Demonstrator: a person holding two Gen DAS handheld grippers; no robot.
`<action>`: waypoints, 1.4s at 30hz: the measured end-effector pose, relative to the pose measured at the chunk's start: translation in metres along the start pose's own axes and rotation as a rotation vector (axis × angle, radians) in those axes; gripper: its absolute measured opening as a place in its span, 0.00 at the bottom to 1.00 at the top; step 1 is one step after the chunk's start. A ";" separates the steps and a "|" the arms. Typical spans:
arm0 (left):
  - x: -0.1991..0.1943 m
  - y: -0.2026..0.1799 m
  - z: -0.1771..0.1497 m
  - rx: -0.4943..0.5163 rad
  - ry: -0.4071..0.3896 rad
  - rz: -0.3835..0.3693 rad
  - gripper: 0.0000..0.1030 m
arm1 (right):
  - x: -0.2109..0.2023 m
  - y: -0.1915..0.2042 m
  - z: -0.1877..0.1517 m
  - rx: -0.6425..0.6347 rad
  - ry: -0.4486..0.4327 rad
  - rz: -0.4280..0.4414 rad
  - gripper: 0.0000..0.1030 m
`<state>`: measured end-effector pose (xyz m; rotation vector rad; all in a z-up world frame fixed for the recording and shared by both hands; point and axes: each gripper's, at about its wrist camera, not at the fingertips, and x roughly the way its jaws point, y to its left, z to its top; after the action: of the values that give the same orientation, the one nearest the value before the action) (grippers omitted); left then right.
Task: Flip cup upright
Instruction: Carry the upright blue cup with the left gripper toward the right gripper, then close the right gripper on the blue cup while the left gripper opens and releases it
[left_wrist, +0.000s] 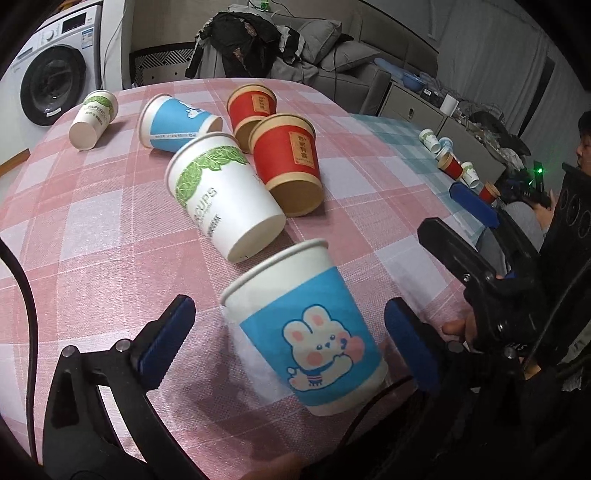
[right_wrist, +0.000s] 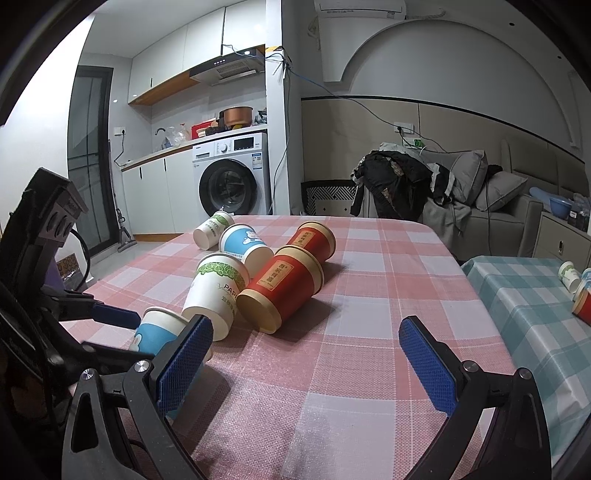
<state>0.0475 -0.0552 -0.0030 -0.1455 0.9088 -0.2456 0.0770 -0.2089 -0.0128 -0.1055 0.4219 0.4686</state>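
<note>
Blue paper is what I am watching: the bunny cup (left_wrist: 306, 328) is sitting between the fingers of my left gripper (left_wrist: 291, 347), rim up and leaning toward eleven o'clock, close to the near edge of the pink checked table (left_wrist: 92, 206). I am judging this as the tail of the flip for this cup, since its mouth is already pointing upward; whether its base is resting flat I cannot tell. The left fingers (left_wrist: 166, 343) are standing apart with a gap on both sides of the cup, touching nothing. I am thinking the next move calls for backing straight out without brushing the wall, then reaching for the white leaf cup (left_wrist: 221, 195) lying on its side at twelve o'clock. My right gripper (right_wrist: 306, 354) is hovering spread wide over bare cloth, holding nothing.
</note>
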 end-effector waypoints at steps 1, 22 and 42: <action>-0.002 0.001 0.000 -0.005 -0.007 -0.001 0.99 | 0.000 0.000 0.000 0.001 0.000 0.000 1.00; -0.071 0.071 -0.022 -0.084 -0.236 0.155 0.99 | 0.034 0.034 0.029 0.047 0.371 0.134 1.00; -0.057 0.096 -0.044 -0.134 -0.263 0.263 0.99 | 0.094 0.070 0.044 0.144 0.771 0.366 0.86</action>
<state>-0.0068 0.0513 -0.0083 -0.1761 0.6737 0.0788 0.1370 -0.0989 -0.0125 -0.0664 1.2433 0.7517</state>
